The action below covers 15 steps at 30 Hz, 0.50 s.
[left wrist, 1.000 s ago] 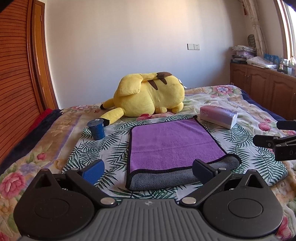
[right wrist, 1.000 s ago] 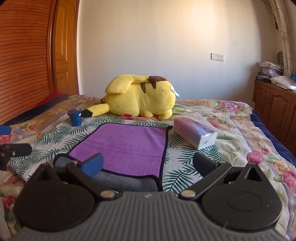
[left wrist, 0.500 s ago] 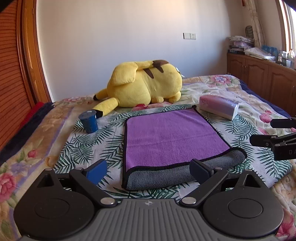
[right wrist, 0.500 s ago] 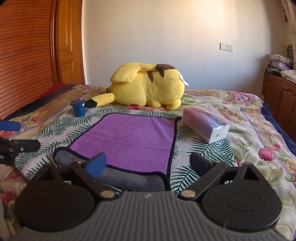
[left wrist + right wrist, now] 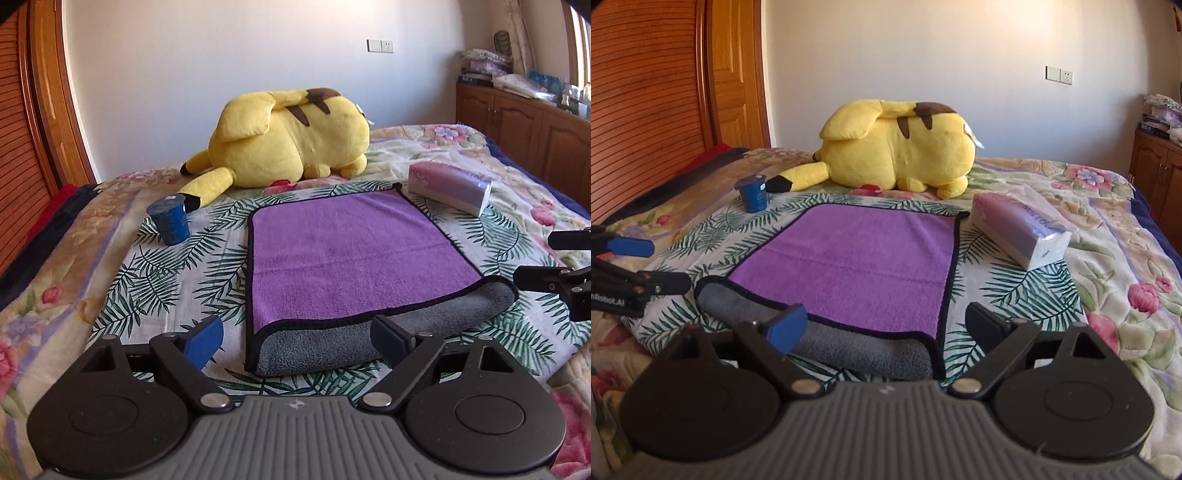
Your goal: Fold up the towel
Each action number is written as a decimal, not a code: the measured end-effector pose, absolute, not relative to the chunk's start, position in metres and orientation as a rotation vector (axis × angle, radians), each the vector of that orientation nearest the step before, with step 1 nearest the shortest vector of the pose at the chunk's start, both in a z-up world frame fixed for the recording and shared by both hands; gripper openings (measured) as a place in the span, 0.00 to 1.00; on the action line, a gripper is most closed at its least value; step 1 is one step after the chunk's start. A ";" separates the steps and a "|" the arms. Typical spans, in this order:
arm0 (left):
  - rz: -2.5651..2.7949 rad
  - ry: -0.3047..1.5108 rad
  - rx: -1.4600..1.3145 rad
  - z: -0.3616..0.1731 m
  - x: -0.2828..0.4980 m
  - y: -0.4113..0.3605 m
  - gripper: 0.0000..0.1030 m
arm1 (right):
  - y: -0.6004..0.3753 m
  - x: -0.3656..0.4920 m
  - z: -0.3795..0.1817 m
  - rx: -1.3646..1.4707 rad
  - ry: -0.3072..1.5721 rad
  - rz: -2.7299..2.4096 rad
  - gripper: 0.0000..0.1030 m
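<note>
A purple towel with black trim lies folded once on the bed, its grey underside showing as a rolled fold at the near edge. It also shows in the right wrist view. My left gripper is open and empty, just in front of the fold's left part. My right gripper is open and empty, in front of the fold's right corner. The right gripper also shows at the right edge of the left wrist view. The left gripper shows at the left edge of the right wrist view.
A yellow plush toy lies beyond the towel. A blue cup stands left of the towel. A pink tissue pack lies at its far right corner. The floral bedspread surrounds them. Wooden cabinets stand right.
Both grippers have drawn closer to the towel and lower toward the bed. Both stay open. The towel has not moved.
</note>
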State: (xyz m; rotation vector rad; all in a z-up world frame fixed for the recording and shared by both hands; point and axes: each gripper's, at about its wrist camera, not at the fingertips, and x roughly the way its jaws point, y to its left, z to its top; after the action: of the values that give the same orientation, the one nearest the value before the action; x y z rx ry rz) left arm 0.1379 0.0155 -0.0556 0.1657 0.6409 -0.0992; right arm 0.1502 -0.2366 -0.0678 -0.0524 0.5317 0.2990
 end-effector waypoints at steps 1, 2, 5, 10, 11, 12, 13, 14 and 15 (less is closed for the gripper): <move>-0.099 0.645 0.168 -0.057 0.140 0.016 0.69 | -0.237 0.152 -0.069 -0.053 0.537 0.300 0.89; -0.100 0.649 0.169 -0.059 0.142 0.017 0.69 | -0.237 0.155 -0.070 -0.054 0.544 0.300 0.89; -0.100 0.664 0.169 -0.063 0.148 0.020 0.69 | -0.236 0.161 -0.073 -0.057 0.559 0.302 0.88; -0.100 0.692 0.171 -0.074 0.159 0.027 0.63 | -0.234 0.168 -0.079 -0.065 0.584 0.306 0.87; -0.098 0.698 0.169 -0.076 0.161 0.028 0.61 | -0.234 0.169 -0.080 -0.066 0.589 0.308 0.87; -0.097 0.702 0.165 -0.078 0.164 0.030 0.61 | -0.234 0.170 -0.081 -0.068 0.594 0.309 0.86; -0.095 0.707 0.160 -0.080 0.166 0.031 0.60 | -0.234 0.172 -0.082 -0.070 0.599 0.310 0.86; -0.095 0.711 0.156 -0.082 0.168 0.032 0.60 | -0.234 0.173 -0.083 -0.071 0.603 0.312 0.86; -0.094 0.715 0.153 -0.083 0.170 0.034 0.59 | -0.234 0.174 -0.084 -0.072 0.607 0.313 0.86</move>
State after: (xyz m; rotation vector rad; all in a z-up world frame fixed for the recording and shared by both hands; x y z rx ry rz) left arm 0.1702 0.0338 -0.0832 0.1528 0.7150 -0.0935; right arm 0.1742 -0.2342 -0.0844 -0.0724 0.6066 0.3128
